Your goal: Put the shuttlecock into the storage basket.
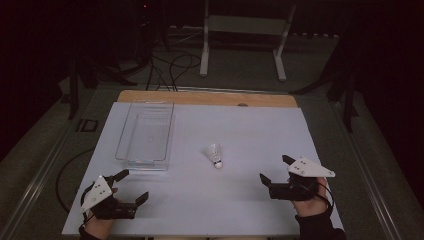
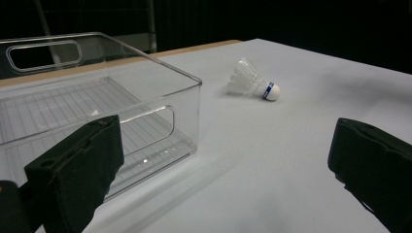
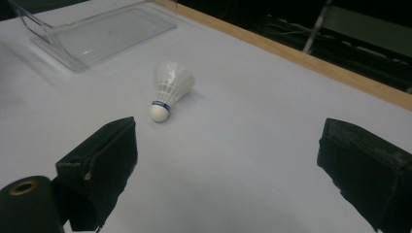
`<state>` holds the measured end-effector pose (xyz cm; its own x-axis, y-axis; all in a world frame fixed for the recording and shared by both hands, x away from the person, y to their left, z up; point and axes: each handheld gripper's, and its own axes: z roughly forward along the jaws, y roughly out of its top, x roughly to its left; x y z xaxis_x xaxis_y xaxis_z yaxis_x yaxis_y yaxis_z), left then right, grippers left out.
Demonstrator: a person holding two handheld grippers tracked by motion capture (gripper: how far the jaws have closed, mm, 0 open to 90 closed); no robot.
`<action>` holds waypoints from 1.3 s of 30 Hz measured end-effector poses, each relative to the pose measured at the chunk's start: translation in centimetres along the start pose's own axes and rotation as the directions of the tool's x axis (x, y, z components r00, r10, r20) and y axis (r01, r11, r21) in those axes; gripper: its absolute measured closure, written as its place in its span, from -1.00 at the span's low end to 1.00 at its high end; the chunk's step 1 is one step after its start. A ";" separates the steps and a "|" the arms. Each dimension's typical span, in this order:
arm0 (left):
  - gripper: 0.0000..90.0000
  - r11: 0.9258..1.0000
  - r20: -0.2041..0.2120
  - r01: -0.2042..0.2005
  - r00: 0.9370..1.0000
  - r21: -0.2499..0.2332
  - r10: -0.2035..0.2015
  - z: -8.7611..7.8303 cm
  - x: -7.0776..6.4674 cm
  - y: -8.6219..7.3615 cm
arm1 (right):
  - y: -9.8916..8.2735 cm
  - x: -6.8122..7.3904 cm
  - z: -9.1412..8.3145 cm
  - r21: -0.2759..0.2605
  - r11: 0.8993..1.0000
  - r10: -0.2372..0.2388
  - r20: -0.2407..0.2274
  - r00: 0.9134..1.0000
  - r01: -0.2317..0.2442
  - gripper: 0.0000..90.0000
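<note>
In the high view, the left gripper (image 1: pixel 134 186) and right gripper (image 1: pixel 273 168) rest near the tabletop's (image 1: pixel 250 130) front edge, fingers spread wide and grasping nothing. The shuttlecock (image 1: pixel 215 155) lies between them, farther from the person, just right of the clear bin (image 1: pixel 146 135).

In the left gripper view, the shuttlecock (image 2: pixel 254 81) lies beyond the released fingers, the bin (image 2: pixel 97 107) just behind the left finger.

In the right gripper view, the shuttlecock (image 3: pixel 169 88) lies on its side just beyond the left finger, cork toward the fingers.
</note>
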<state>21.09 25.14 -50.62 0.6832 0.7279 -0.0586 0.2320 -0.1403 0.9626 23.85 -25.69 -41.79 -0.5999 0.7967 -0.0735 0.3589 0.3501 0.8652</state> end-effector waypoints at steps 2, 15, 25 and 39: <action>-0.99 1.000 0.000 0.001 1.000 -0.001 -0.001 0.0 0.0 0.0 | 0.3 0.1 0.2 0.006 1.000 0.005 -0.007 1.000 -0.005 -0.83; -0.99 1.000 0.002 0.003 1.000 0.000 -0.003 -0.1 0.0 0.0 | 2.6 1.0 1.4 0.013 0.999 -0.031 -0.023 0.999 0.032 -0.83; -0.99 1.000 0.005 -0.001 1.000 0.003 0.001 0.0 -0.1 0.0 | 4.1 1.8 2.9 0.038 0.998 -0.055 -0.047 0.997 0.057 -0.83; -0.99 1.000 0.011 -0.006 1.000 0.009 0.006 0.1 -0.1 0.0 | 5.6 3.0 4.9 0.061 0.994 -0.082 -0.083 0.993 0.087 -0.83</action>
<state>21.07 25.04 -50.66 0.6920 0.7197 -0.0559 0.2343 -0.1506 0.9604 27.54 -18.89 -39.59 -0.6845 0.7218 -0.1025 0.3481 0.4472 0.8239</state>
